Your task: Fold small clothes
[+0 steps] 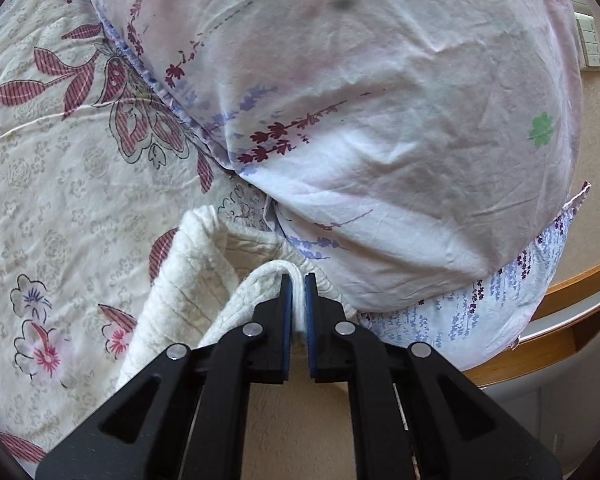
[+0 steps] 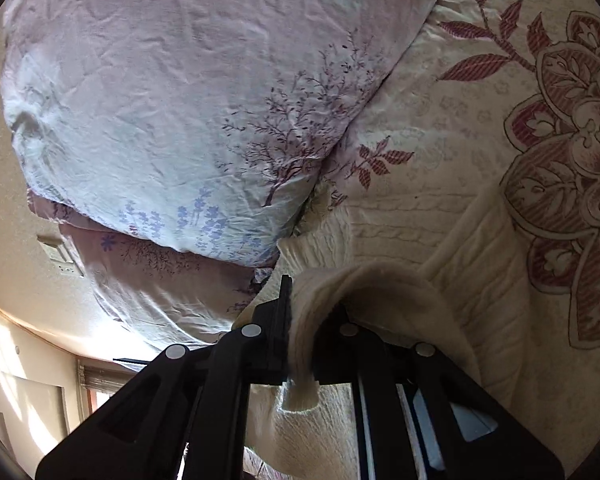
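Observation:
A cream cable-knit sweater (image 1: 188,272) lies on a floral bedspread (image 1: 60,168), close to a pillow. My left gripper (image 1: 299,280) is shut on a fold of the sweater's edge, with white knit pinched between the blue pads. In the right wrist view the same sweater (image 2: 472,264) spreads to the right over the bedspread (image 2: 460,128). My right gripper (image 2: 300,284) is shut on another fold of it. The knit drapes over the right finger and hides it, and a ribbed end (image 2: 300,396) hangs down between the fingers.
A large white pillow (image 1: 360,120) with purple flower prints lies just beyond both grippers and also shows in the right wrist view (image 2: 180,112). A wooden bed frame edge (image 1: 572,300) and a wall with switches (image 1: 588,40) are at the right.

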`<state>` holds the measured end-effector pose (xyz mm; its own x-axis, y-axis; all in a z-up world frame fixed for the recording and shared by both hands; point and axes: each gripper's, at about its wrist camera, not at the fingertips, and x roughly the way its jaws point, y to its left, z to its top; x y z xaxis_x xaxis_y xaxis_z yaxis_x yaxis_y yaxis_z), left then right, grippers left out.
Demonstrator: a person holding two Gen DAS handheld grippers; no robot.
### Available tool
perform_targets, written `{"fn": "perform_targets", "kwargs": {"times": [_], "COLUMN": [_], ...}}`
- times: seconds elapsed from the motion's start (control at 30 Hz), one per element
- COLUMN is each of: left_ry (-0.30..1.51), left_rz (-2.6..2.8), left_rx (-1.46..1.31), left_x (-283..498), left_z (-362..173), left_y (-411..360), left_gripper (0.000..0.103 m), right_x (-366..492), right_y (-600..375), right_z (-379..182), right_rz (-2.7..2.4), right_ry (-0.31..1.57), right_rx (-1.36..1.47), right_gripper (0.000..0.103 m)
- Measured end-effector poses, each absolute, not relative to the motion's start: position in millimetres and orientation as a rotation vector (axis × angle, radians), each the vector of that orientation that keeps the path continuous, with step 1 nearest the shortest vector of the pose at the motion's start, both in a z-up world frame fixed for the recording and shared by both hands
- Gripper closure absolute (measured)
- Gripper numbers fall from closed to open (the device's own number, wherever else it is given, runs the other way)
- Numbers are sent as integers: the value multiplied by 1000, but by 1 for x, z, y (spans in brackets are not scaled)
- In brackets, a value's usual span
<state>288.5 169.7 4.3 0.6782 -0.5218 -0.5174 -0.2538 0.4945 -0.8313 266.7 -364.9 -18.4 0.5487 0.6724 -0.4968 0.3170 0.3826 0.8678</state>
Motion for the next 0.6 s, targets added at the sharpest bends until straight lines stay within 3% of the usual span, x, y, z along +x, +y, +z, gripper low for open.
{"fn": "perform_targets", "kwargs": {"times": [0.13,0.2,0.23,0.27,0.33,0.4,0.6], "left_ry": [878,876,872,861,834,823,927], "left_rz": [-136,-138,-152,-174,-194,-198,-188], "left_rx": [-1067,-1066,-1071,-1073,-1038,-945,-655], "left_x": [293,294,294,293,289,283,254], "left_z": [-5,-5,-2,2,18,37,56], "left_y": [169,169,169,169,168,168,161], "left_gripper": [97,93,83,64,40,30,30], "right_x": [269,269,268,267,262,254,223], "right_y": [-365,-368,-371,-374,-385,-396,-400], "right_z": [-27,-25,-22,-16,2,19,45], "right_rz": [241,235,230,224,189,167,162], "right_ry": [1058,1050,1034,1006,917,843,885], "right_rx": [1224,1239,1236,1230,1190,1133,842], "right_gripper": [92,84,66,43,25,26,42]}}
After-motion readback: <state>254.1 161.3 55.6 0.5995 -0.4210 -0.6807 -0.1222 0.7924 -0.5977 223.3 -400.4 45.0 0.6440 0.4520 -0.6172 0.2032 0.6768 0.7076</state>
